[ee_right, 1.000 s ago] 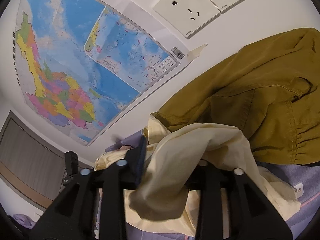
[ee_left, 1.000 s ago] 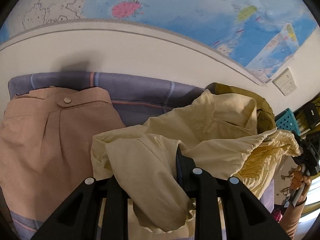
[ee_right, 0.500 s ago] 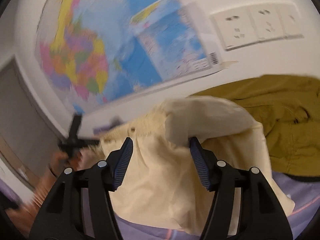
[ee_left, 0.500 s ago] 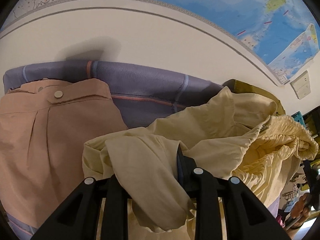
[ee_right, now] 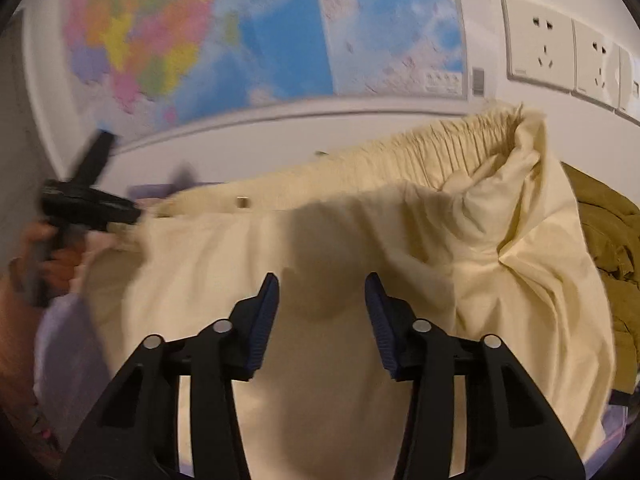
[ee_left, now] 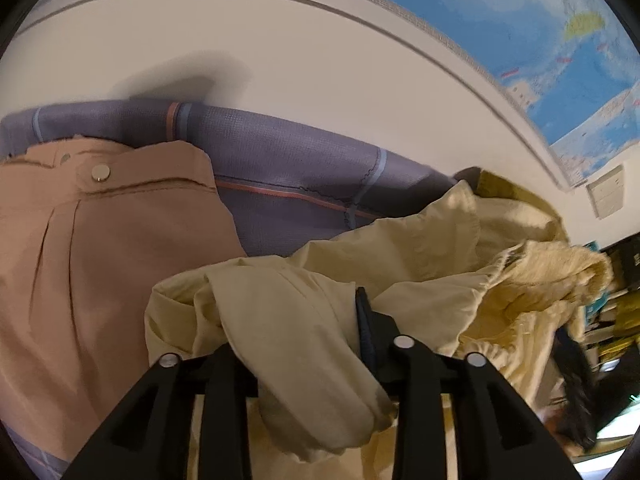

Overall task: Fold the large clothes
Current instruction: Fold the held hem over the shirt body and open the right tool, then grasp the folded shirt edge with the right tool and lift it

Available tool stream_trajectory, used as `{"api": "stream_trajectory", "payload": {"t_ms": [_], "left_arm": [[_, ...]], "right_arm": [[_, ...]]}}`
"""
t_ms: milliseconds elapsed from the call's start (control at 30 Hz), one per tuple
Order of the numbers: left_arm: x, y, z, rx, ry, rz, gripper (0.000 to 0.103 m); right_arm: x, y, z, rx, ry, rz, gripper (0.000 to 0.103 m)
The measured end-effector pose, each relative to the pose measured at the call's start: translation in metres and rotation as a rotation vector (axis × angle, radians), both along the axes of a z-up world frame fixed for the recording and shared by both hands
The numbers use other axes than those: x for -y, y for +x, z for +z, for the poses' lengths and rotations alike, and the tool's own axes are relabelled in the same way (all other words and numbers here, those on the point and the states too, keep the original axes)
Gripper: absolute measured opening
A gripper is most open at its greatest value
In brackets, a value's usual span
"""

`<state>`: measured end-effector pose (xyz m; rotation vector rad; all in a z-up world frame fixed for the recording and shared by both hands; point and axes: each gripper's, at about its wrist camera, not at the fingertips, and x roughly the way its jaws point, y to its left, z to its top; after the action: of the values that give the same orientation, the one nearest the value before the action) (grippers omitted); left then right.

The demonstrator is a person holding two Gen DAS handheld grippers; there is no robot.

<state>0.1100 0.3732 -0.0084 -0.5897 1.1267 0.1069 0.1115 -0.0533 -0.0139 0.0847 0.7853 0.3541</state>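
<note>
right gripper (ee_right: pixel 322 296) rolled level, released cream trousers (ee_right: pixel 400 240).

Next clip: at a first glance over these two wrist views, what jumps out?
The pale yellow garment fills the middle of both views, its gathered waistband stretched across the right wrist view; a fold of it is bunched between the left gripper fingers. The right gripper hangs open over the cloth, holding nothing. A bright wall map runs along the top, with a tan garment at the left and an olive one at the right.
</note>
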Motion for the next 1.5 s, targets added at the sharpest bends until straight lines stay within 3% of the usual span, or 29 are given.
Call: {"api": "stream_trajectory", "payload": {"t_ms": [100,200,233,300,367,467,533,600,700,800,933,1000,1067,1100,1133,1200,1333,1433,1500], "left_arm": [[-0.001,-0.018,0.013,0.075,-0.041,-0.008,0.048],[0.001,-0.054,0.029,0.219,-0.111,-0.01,0.071],[0.003,-0.063,0.033,0.248,-0.108,-0.016,0.078],[0.007,-0.093,0.044,0.338,-0.064,-0.034,0.079],[0.009,-0.122,0.053,0.399,0.022,-0.041,0.087],[0.009,-0.15,0.045,0.385,0.081,-0.035,0.089],[0.006,-0.165,0.031,0.361,0.082,-0.032,0.089],[0.007,-0.178,0.015,0.329,0.091,-0.024,0.089],[0.017,-0.184,-0.005,0.312,0.153,-0.037,0.089],[0.027,-0.181,-0.012,0.336,0.175,-0.069,0.094],[0.042,-0.161,-0.022,0.34,0.21,-0.098,0.093],[0.05,-0.155,-0.025,0.335,0.227,-0.115,0.084],[0.058,-0.152,-0.027,0.317,0.269,-0.104,0.059],[0.059,-0.154,-0.028,0.304,0.288,-0.096,0.051],[0.061,-0.156,-0.026,0.299,0.279,-0.091,0.04],[0.06,-0.164,-0.02,0.298,0.237,-0.079,0.029],[0.062,-0.191,0.003,0.336,0.15,-0.088,0.02],[0.059,-0.231,0.014,0.355,0.04,-0.102,0.019],[0.059,-0.258,0.008,0.364,-0.023,-0.105,0.019]], "right_arm": [[0.002,0.025,-0.018,-0.053,0.015,-0.025,0.039],[0.003,0.041,-0.027,-0.081,0.016,-0.036,0.039],[0.004,0.043,-0.028,-0.089,0.031,-0.041,0.041],[0.009,0.045,-0.029,-0.116,0.081,-0.039,0.044],[0.015,0.038,-0.023,-0.107,0.099,-0.032,0.047],[0.039,0.001,0.0,-0.03,0.158,-0.012,0.06],[0.063,-0.031,0.014,0.037,0.187,-0.023,0.077],[0.087,-0.067,0.024,0.09,0.179,-0.073,0.082],[0.126,-0.11,0.021,0.1,0.133,-0.184,0.097],[0.163,-0.131,-0.008,0.003,0.146,-0.254,0.097],[0.164,-0.114,-0.04,-0.066,0.129,-0.26,0.098],[0.16,-0.101,-0.048,-0.075,0.162,-0.246,0.098],[0.159,-0.091,-0.054,-0.078,0.155,-0.209,0.081],[0.159,-0.085,-0.059,-0.103,0.19,-0.181,0.048],[0.156,-0.082,-0.06,-0.121,0.217,-0.167,0.028],[0.153,-0.088,-0.05,-0.109,0.213,-0.145,0.015],[0.153,-0.137,0.007,0.01,0.311,-0.046,0.01],[0.157,-0.186,0.048,0.085,0.293,0.003,0.01],[0.17,-0.217,0.056,0.09,0.267,-0.006,0.009]]}}
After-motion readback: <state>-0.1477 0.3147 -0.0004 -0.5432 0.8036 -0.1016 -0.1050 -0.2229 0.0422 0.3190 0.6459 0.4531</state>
